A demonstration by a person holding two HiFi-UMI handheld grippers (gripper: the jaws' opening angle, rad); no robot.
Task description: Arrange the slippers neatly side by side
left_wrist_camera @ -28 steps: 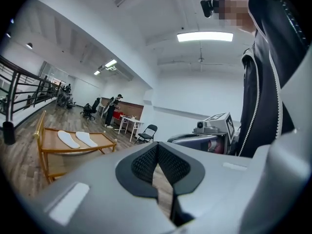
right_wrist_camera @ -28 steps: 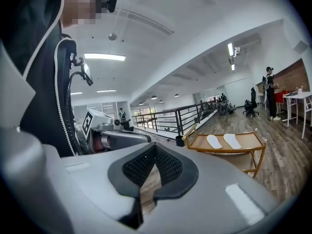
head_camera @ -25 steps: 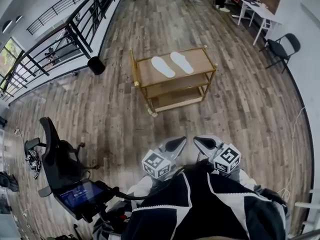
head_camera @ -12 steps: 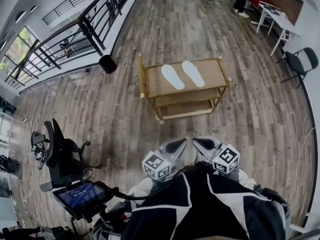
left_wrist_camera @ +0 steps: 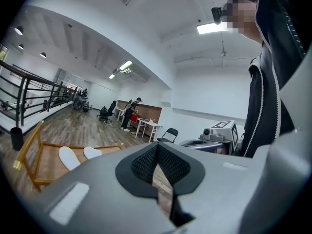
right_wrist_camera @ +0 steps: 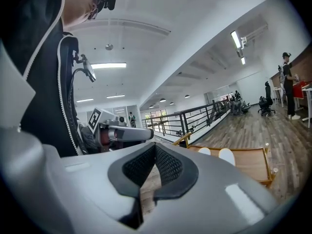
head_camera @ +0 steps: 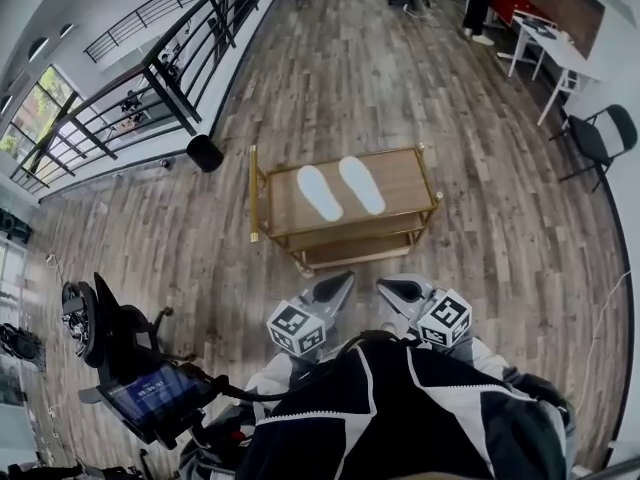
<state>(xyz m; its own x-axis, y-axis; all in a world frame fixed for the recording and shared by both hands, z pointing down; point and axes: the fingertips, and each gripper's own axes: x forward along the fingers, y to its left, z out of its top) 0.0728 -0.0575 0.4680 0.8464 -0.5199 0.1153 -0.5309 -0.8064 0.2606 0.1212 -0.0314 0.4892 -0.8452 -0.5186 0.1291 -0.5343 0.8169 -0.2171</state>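
Both slippers (head_camera: 320,192) lie side by side, slightly apart, on the top surface of the gold cart (head_camera: 400,180), at twelve o'clock from the tongs. The left tongs (head_camera: 338,281) and right tongs (head_camera: 388,288) are closed tight, holding nothing.

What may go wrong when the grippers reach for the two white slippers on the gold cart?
The slippers lie close together, so grabbing one may nudge the other. The cart has a gold rim around its top shelf that a low approach might hit. The left gripper and right gripper are shut and empty; they must open before reaching in.
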